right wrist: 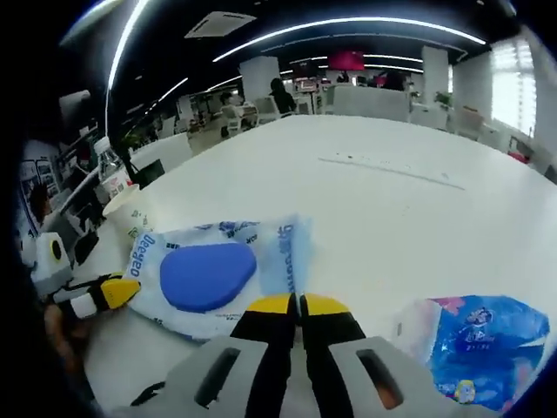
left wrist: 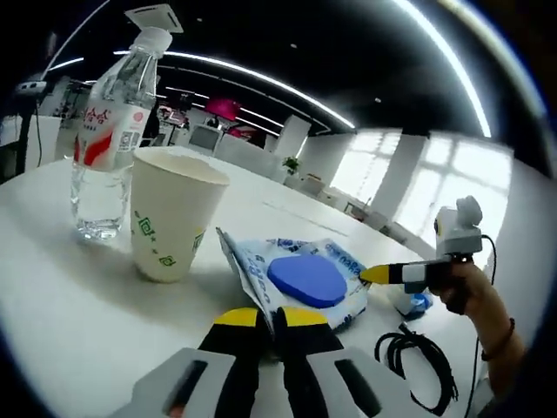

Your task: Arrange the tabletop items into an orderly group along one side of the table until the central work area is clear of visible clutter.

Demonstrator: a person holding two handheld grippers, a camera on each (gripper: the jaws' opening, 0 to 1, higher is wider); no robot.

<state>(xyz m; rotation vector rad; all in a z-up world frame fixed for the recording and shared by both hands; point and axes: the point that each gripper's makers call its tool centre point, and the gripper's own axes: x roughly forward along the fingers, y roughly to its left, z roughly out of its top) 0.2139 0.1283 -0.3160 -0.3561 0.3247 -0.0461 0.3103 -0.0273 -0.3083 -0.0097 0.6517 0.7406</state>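
Wipes pack [left wrist: 300, 280] edge seemingly pinched between both grippers' closed fingers

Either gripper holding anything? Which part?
Both grip the wipes pack: left gripper pinches one end seam, right gripper the opposite end seam.

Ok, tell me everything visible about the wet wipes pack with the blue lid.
The wet wipes pack is a soft white-and-blue plastic pouch with printed lettering and a rounded blue lid on top, closed. It lies flat on the white table, right of the paper cup. The left tool is shut on its near edge, lifting that corner. The right tool is shut on the opposite edge.
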